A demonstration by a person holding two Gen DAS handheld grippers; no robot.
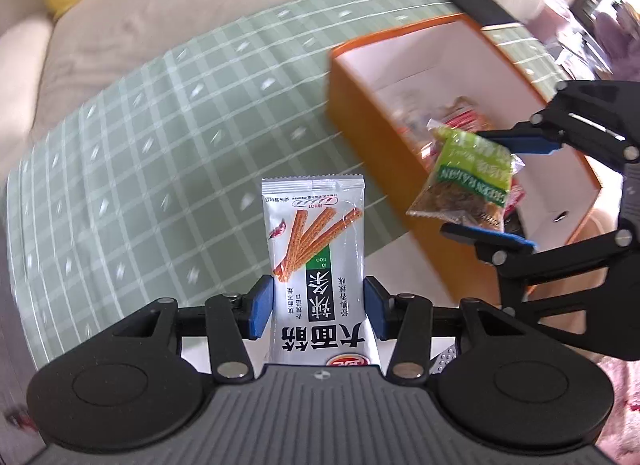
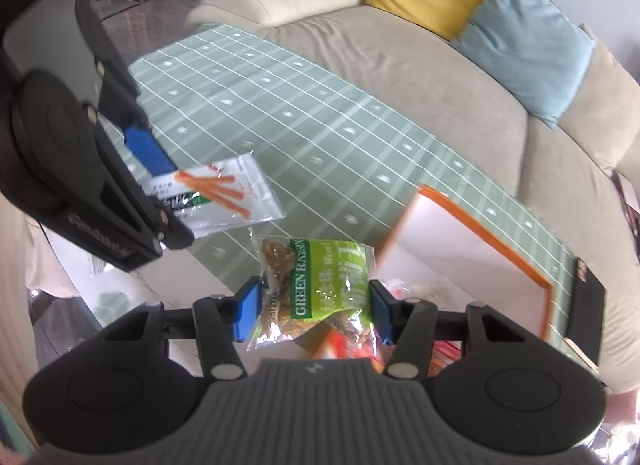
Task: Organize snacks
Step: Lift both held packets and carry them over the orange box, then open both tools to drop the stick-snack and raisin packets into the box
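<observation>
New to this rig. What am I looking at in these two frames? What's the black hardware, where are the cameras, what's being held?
No robot arm here: a person carries a two-finger tool in each hand, and each has a fisheye camera looking forward along its fingers.

In the left wrist view, the left tool is shut on a silver spicy-stick packet. In the right wrist view, the right tool is shut on a green raisin packet. Each tool also shows at the edge of the other's view.

Below is a green checked tablecloth and an open orange box with more snacks inside. A beige sofa stands behind.
</observation>
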